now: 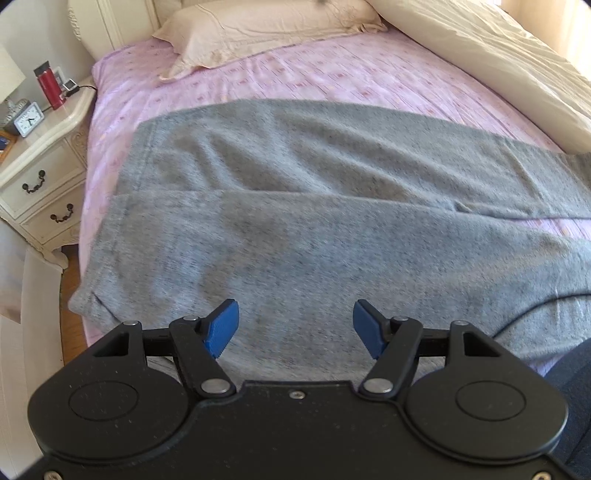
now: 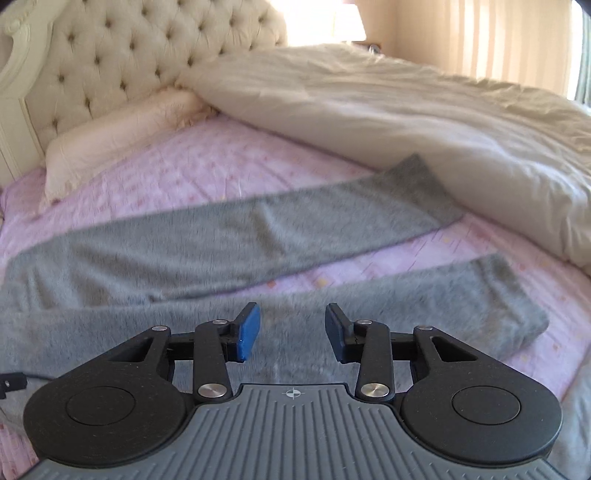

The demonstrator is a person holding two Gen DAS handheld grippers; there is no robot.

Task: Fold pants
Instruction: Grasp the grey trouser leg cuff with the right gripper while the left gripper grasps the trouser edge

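Grey sweatpants point(image 1: 295, 206) lie spread flat on the pink bedsheet point(image 1: 295, 74). In the left wrist view the waist end is at the left and both legs run to the right. My left gripper point(image 1: 295, 328) is open and empty, hovering over the near side of the pants by the waist. In the right wrist view the pants point(image 2: 221, 243) show as two separate legs, the far leg angling toward the duvet and the near leg ending at the right. My right gripper point(image 2: 291, 332) is open and empty above the near leg.
A beige pillow point(image 1: 258, 33) lies at the head of the bed. A cream duvet point(image 2: 424, 118) is bunched along the far side, touching the far leg's cuff. A white nightstand point(image 1: 40, 147) with a clock and red bottle stands at the left. A black cable point(image 1: 535, 310) crosses the pants at right.
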